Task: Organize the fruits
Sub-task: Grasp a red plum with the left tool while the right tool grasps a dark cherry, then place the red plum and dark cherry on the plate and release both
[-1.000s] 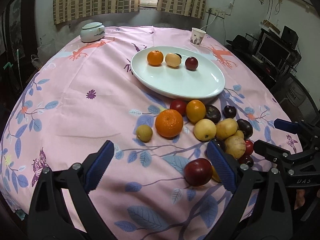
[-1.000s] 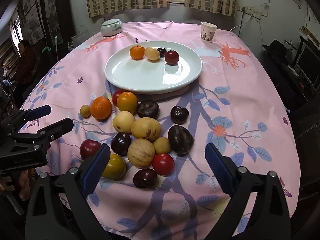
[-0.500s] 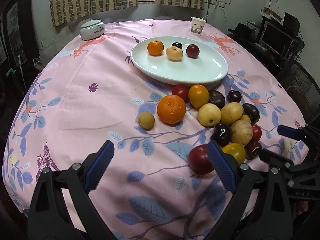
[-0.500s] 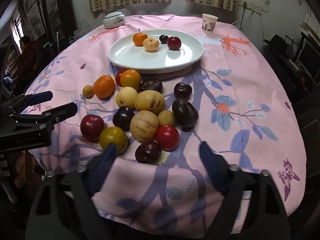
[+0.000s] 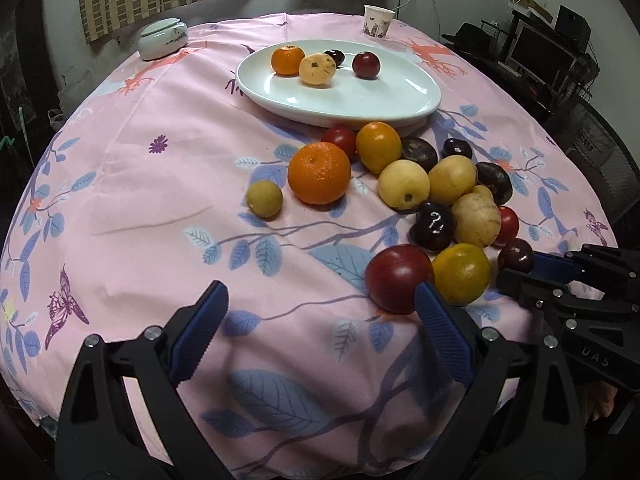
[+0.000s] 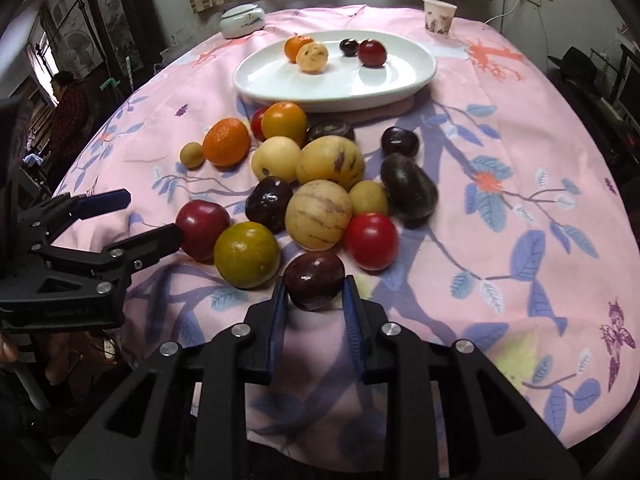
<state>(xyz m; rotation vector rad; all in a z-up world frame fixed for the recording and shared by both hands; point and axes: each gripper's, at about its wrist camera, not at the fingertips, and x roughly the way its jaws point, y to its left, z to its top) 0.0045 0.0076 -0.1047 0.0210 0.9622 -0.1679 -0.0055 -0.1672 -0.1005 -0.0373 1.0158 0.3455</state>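
- My right gripper (image 6: pixel 314 292) had its blue-padded jaws pinched on a small, glossy dark purple plum (image 6: pixel 314 280) at the near edge of the fruit pile.
- The plum rested on the pink floral tablecloth (image 6: pixel 500 152), just beside a yellow-green round citrus (image 6: pixel 246 255) and a bright red tomato-like fruit (image 6: pixel 372 241).
- My left gripper (image 5: pixel 320 334) hung with its jaws spread wide, nothing between them; its right pad stood just in front of a dark red round plum (image 5: pixel 399 278).
- The white oval ceramic plate (image 6: pixel 400 80) lay beyond the pile, carrying four fruits along its far side.
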